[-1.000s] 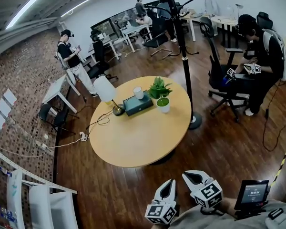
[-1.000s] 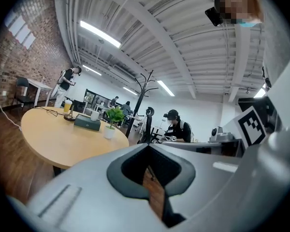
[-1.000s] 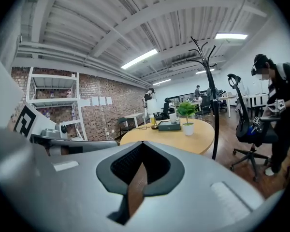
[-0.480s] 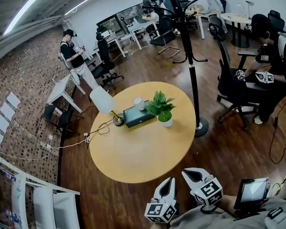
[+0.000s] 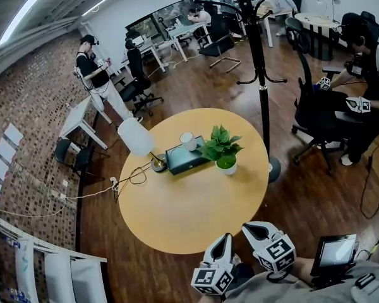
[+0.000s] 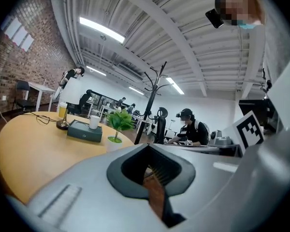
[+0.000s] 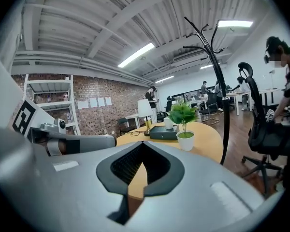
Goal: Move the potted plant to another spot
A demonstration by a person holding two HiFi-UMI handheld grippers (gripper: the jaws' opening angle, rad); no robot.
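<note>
The potted plant (image 5: 223,148), green leaves in a small white pot, stands on the round wooden table (image 5: 189,213), right of the middle. It also shows in the left gripper view as the plant (image 6: 119,122) and in the right gripper view as the plant (image 7: 183,117). My left gripper (image 5: 225,240) and right gripper (image 5: 249,228) hang side by side at the table's near edge, well short of the plant. Both are shut and hold nothing. In their own views the left gripper (image 6: 148,153) and right gripper (image 7: 143,151) point over the tabletop.
A teal box (image 5: 184,158), a white cup (image 5: 188,141) and a lamp (image 5: 137,137) with a trailing cable sit left of the plant. A black coat stand (image 5: 260,74) rises just right of the table. A seated person (image 5: 366,100) is at the right, a standing person (image 5: 91,74) far left.
The table and plant have drawn nearer and lower in the head view; the table's near edge now reaches the grippers. Both grippers stay shut, side by side.
</note>
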